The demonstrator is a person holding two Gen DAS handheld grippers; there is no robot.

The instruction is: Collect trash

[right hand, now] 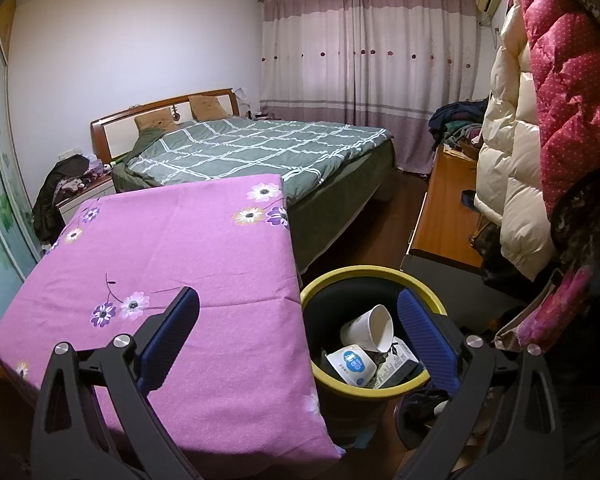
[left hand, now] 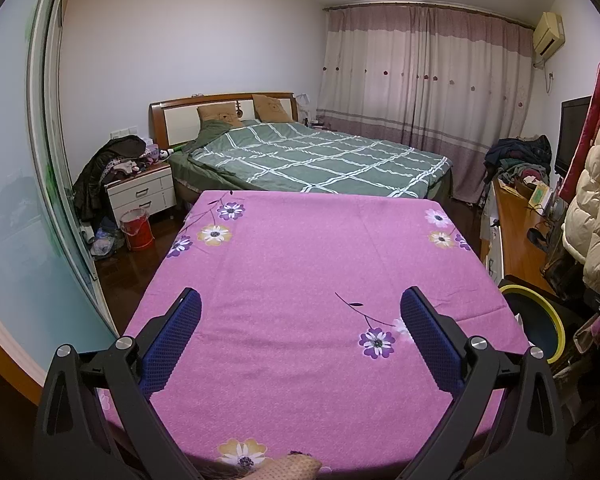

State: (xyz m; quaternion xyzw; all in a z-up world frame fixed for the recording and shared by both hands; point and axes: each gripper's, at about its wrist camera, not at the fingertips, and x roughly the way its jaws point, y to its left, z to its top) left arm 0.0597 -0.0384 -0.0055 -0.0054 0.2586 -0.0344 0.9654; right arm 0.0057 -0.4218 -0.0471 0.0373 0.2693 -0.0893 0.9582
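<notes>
Trash sits in the yellow-rimmed bin (right hand: 416, 284) beside the pink-clothed table (right hand: 204, 248): a white paper cup (right hand: 370, 328), a small tub (right hand: 352, 364) and a carton (right hand: 398, 360). Right gripper (right hand: 298, 304) hangs spread wide above the bin, holding nothing. Left gripper (left hand: 300, 304) is spread and empty over the table

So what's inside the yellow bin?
The yellow bin holds a white paper cup on its side, a small white tub and a printed carton. Anything beneath them is hidden.
</notes>
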